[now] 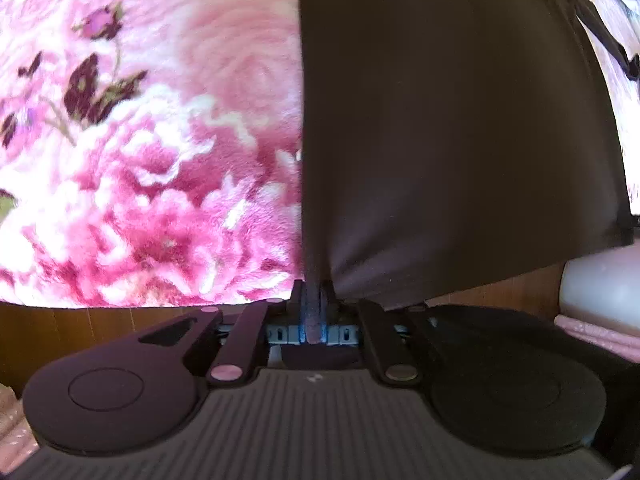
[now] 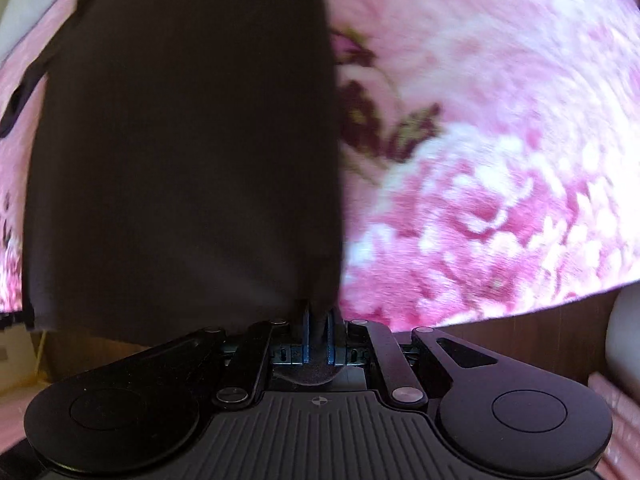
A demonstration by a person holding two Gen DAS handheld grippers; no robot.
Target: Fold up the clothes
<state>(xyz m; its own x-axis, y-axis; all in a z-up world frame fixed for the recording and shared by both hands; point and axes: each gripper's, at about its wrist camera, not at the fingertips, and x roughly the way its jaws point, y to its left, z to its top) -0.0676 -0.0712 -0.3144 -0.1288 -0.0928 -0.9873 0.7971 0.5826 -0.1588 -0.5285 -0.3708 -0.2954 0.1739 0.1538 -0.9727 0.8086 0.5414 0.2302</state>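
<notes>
Nearest to each lens we note the grip itself. The left gripper is pinched tight on an edge of the dark brown, smooth-woven garment, with the fabric bunched between the pads and spilling back toward the camera. The right gripper is likewise clamped on another part of the same garment's edge, a small dark lobe of cloth poking out behind its jaws. No earlier view is to hand, so we record only that both grips look firm now.

Just ahead of the fingers, the cloth hangs taut and flat. Seen from the left gripper it fills the space ahead and to the right. From the right gripper it fills the space ahead and to the left. We judge that the two grippers hold a shared edge with the panel stretched between them.

Further out, beyond and below the hanging panel, lies the pink floral plush blanket of the bed. The garment's far end seems to reach down to it, though contact is too dim to confirm.

Progress, as we judge it: the garment is picked up and spread, apparently already narrowed into a long strip. We cannot tell how many folds are in. Still to do: lay the held edge over onto the blanket to complete a fold, release, and smooth. No finished stack is visible.
</notes>
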